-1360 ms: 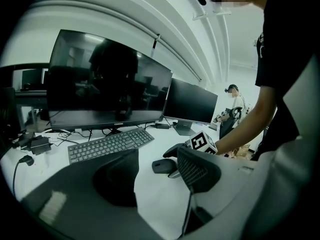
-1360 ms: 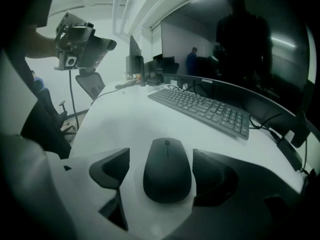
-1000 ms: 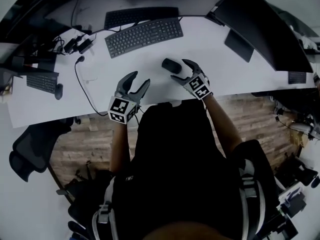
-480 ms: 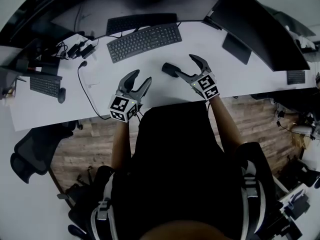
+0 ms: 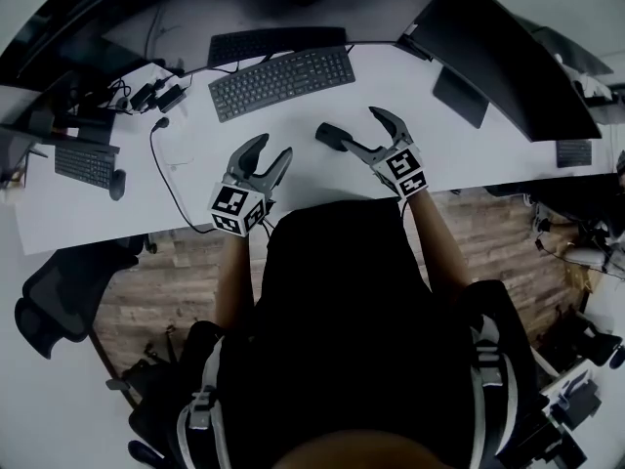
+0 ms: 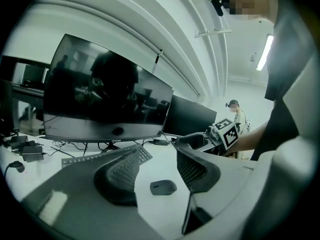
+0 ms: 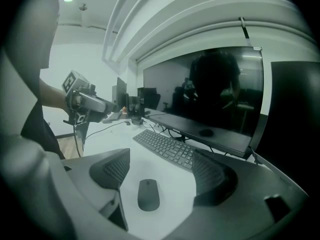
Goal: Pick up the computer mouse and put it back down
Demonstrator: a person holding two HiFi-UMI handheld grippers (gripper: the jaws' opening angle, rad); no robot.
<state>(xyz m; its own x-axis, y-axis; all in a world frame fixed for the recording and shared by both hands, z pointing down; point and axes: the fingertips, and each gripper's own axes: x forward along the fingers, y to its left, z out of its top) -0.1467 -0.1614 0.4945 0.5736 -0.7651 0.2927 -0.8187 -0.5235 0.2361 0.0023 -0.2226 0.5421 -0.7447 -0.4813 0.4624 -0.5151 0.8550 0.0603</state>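
Computer mouse lies flat on the white desk, with the keyboard at its 11 o'clock and apart from it.

Right gripper is just at the mouse's 3 o'clock, tongs spread wide. In the right gripper view the mouse shows at 6 o'clock between the two pads, its long axis running along the gripper's line, and neither pad touches it.

Left gripper hangs at the mouse's 9 o'clock, well apart, also spread with nothing between its pads.

Stage is ambiguous: a mouse on the desk with open jaws poised over it fits lining up for the pick just as well as backing off after the set-down.

What holds either way, as a judgement:
- keep the right jaws fully spread while they are this near — the mouse is light and low, so a pad brushing it would skate it toward the keyboard
- keep the gripper's line on the mouse's long axis, with no wrist roll
- left gripper should keep its distance at 9 o'clock
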